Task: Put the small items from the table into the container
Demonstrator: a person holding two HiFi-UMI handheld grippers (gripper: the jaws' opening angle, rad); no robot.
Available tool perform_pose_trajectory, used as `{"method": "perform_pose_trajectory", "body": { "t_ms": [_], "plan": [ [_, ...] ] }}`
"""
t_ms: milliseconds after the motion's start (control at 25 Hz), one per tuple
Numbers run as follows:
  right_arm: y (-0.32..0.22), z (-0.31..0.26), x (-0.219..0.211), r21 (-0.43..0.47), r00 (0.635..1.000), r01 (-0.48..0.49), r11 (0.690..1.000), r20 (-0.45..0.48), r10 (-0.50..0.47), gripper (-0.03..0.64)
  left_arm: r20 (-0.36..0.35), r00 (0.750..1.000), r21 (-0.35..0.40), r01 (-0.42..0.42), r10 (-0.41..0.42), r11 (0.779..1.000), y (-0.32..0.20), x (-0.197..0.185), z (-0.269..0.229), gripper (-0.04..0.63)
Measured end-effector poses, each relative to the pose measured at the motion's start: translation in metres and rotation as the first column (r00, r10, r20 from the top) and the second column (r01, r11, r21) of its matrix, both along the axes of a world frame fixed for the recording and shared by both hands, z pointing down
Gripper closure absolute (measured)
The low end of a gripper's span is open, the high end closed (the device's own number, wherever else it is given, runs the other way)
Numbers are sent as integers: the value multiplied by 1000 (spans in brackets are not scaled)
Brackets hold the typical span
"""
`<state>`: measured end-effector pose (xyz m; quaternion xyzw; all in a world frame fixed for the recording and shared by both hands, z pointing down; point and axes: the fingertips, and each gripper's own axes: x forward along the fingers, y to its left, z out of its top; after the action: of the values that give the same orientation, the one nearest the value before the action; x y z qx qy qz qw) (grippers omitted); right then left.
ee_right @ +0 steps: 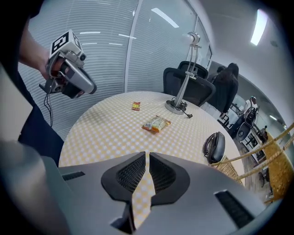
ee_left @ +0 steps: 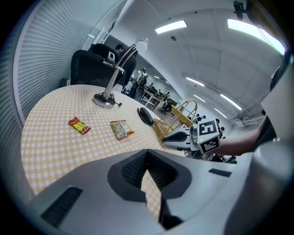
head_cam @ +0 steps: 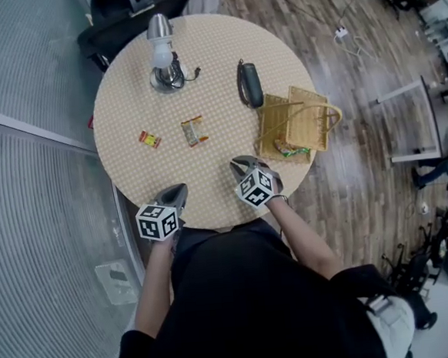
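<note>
Trouble seemed likeliest at the wicker basket (head_cam: 275, 120), which sat at the very rim of the round checked bench (head_cam: 125, 105) on the person's right, with something green (head_cam: 292, 150) showing at its near end, apparently inside. Its hoop handle arched over the opening, so a careless drop could catch the handle or nudge the light basket toward the edge. The crinkled snack packet (head_cam: 194, 130) and the smaller red-and-yellow packet (head_cam: 150, 139) lay flat near the middle of the bench, well apart from the basket. Being thin and slick-looking, either could slip out of a shallow pinch or be pushed along the cloth rather than lifted. The left tool (head_cam: 180, 188) and the right tool (head_cam: 240, 164) hung over the near edge, each with jaws pressed almost together on nothing, so they would have to spread before any pick. Farther off stood a desk lamp (head_cam: 162, 59) with its cable, and a dark handset (head_cam: 250, 83) lay just beside the basket. Neither blocked the way to the packets, though the handset crowded the basket's far side.
</note>
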<state>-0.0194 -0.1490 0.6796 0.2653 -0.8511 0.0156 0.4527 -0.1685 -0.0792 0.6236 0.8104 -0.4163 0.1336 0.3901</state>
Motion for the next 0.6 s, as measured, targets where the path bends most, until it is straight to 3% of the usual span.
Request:
{"method": "perform_pose_trajectory", "body": {
  "t_ms": [280,480,600],
  "plan": [
    [-24,3,-33,-37,993,-97,995,63,99,571,-14,998,-16,-64,64,998,-9,-18,8,592],
    [-37,19,-59,-111,986,-143,983,75,152,566,-15,993,-39,-118,118,992,-15,-33,15,592],
    [-50,24,-71,-113,982,-170,979,65,178,493,-16,990,-48,-143,143,989,-18,-43,17,592]
  ]
}}
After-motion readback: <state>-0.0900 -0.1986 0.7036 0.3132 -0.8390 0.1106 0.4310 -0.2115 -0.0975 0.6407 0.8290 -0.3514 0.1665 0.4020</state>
